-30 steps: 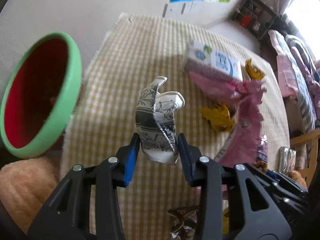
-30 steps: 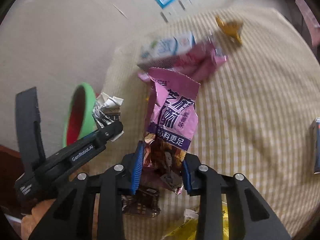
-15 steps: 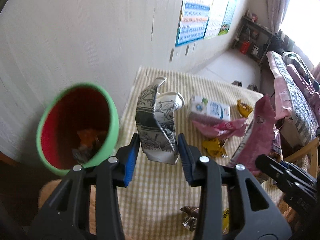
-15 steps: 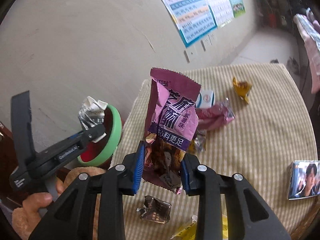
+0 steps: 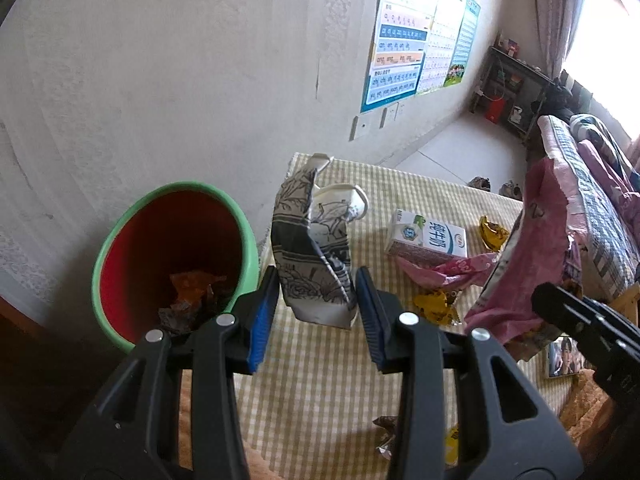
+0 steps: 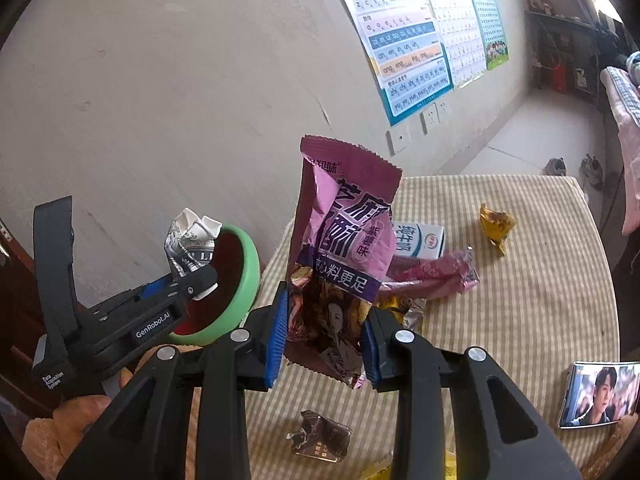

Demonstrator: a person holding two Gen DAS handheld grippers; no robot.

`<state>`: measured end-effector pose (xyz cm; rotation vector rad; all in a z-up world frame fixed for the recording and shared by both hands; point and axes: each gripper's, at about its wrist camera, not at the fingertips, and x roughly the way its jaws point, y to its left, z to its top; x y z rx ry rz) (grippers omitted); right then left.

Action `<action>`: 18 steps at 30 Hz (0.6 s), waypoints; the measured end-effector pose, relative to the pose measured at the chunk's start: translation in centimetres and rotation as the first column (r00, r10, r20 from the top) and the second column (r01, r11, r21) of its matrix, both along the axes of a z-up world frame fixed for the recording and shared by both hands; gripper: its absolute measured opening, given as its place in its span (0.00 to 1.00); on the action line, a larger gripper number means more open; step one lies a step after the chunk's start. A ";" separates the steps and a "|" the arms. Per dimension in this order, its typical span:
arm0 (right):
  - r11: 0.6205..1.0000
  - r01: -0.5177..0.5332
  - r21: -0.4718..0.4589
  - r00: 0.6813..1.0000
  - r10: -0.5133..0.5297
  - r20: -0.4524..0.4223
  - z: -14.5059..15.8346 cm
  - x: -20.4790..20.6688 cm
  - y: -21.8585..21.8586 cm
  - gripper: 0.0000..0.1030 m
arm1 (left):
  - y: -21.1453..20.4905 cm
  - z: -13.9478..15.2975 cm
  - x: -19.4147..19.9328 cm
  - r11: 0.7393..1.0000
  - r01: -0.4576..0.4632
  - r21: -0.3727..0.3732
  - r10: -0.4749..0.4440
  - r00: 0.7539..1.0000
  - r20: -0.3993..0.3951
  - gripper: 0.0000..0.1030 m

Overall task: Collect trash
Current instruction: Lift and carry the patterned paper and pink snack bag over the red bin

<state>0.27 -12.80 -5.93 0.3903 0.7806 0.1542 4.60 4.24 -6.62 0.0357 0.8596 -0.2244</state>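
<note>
My left gripper point(image 5: 316, 312) is shut on a crumpled black-and-white paper cup point(image 5: 312, 256), held in the air just right of a green bin with a red inside point(image 5: 168, 248). Some trash lies at the bin's bottom. In the right wrist view the left gripper point(image 6: 196, 272) holds the cup point(image 6: 190, 240) at the bin's point(image 6: 236, 276) rim. My right gripper point(image 6: 324, 340) is shut on a pink snack wrapper point(image 6: 344, 256), held upright above the table; it also shows in the left wrist view point(image 5: 532, 248).
On the checked tablecloth point(image 6: 540, 300) lie a milk carton point(image 5: 428, 238), a pink wrapper point(image 6: 436, 276), yellow wrappers point(image 6: 496, 226), a dark foil scrap point(image 6: 320, 440) and a photo card point(image 6: 596, 394). A wall with posters point(image 6: 416, 52) stands behind. A bed point(image 5: 588, 200) is at the right.
Both grippers have risen and pulled back from the table with their loads. The left one has swung toward the bin, whose inside now shows.
</note>
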 end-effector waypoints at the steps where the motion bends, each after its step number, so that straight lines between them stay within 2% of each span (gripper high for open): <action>1: 1.000 -0.004 -0.001 1.000 0.004 0.002 0.1 0.0 0.1 0.31 | 0.1 0.0 -0.1 1.000 -0.003 0.000 0.003 1.000 0.001 0.37; 18: 0.994 -0.107 -0.027 0.994 0.106 -0.021 -0.2 1.8 4.1 0.31 | 4.7 -0.2 0.4 0.996 -0.090 0.005 0.090 0.996 0.016 0.37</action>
